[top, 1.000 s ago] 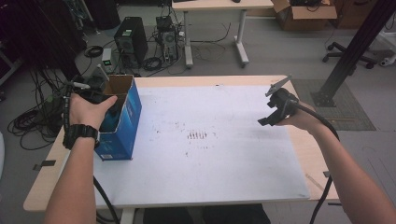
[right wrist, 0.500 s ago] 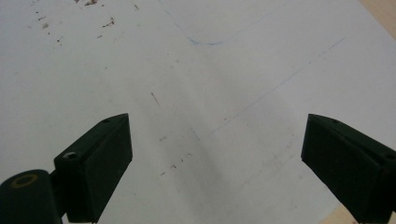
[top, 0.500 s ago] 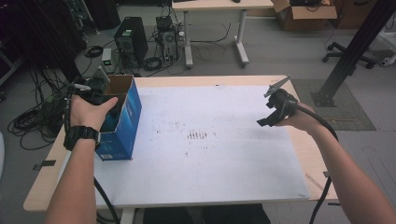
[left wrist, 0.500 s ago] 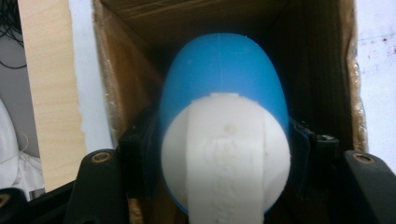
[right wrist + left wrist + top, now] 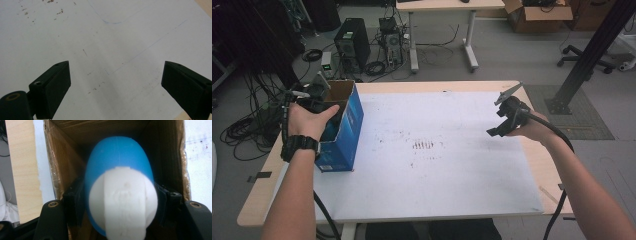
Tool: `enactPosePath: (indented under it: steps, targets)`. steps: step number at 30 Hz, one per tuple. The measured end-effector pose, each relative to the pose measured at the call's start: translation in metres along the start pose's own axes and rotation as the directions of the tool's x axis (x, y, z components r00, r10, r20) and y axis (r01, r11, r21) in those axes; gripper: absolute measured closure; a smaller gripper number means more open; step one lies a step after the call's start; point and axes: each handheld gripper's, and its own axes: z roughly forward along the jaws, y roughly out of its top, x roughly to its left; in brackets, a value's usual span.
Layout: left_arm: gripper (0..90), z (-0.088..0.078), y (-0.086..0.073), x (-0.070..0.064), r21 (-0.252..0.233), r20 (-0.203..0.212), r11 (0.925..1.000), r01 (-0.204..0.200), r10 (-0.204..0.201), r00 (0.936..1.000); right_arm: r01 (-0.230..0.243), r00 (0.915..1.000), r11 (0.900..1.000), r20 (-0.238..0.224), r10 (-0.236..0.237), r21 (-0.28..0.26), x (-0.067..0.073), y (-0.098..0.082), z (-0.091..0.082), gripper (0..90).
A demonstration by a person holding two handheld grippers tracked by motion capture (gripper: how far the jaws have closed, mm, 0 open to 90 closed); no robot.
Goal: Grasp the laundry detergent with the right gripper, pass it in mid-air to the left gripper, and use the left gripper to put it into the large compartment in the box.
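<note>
Left claw (image 5: pixel 113 202) clamped on a blue egg-shaped object (image 5: pixel 118 165) with a white end, one black jaw pressing on each side of it. Object held inside the open top of a cardboard box (image 5: pixel 63 170), brown walls around and beyond it, white end turned toward the camera and blurred by closeness. In the high view, left hand (image 5: pixel 309 120) placed over the opening of the same box (image 5: pixel 343 135), blue outside, standing at the left edge of the table (image 5: pixel 387 210); held object hidden there under the hand.

Right claw (image 5: pixel 116 87) wide open, nothing between the jaws, hovering above the white sheet (image 5: pixel 105 37) covering the table. In the high view, right claw (image 5: pixel 496 131) near the right edge of the table, well apart from the box
</note>
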Motion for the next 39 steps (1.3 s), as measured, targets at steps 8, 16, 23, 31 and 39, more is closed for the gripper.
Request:
enactPosePath:
  steps: [8,16,23,31,39]
  targets:
    - [34.8,-0.002,0.0,-0.001,0.008,0.011,0.9999,-0.006,0.006,0.9999,0.0,1.0,1.0,0.004,0.0,0.0,0.001,-0.001,-0.001,8.7]
    - [32.1,-0.016,-0.001,-0.003,-0.005,0.005,0.9997,-0.023,0.023,0.9997,0.001,1.0,1.0,0.006,-0.001,-0.005,0.003,0.0,-0.006,8.7]
    - [29.1,-0.045,0.004,-0.01,-0.029,-0.018,0.9969,-0.074,0.073,0.9971,0.003,1.0,1.0,-0.001,-0.003,-0.012,0.004,0.001,-0.008,8.7]
    - [23.0,-0.071,0.014,-0.03,-0.052,-0.014,0.9879,-0.146,0.145,0.9893,0.011,0.9999,1.0,-0.003,-0.011,-0.019,0.005,0.004,-0.012,8.7]
    - [17.1,-0.067,0.02,-0.062,-0.029,0.024,0.9707,-0.238,0.239,0.9707,0.012,0.9999,1.0,-0.002,-0.013,-0.016,0.007,0.005,-0.014,8.7]
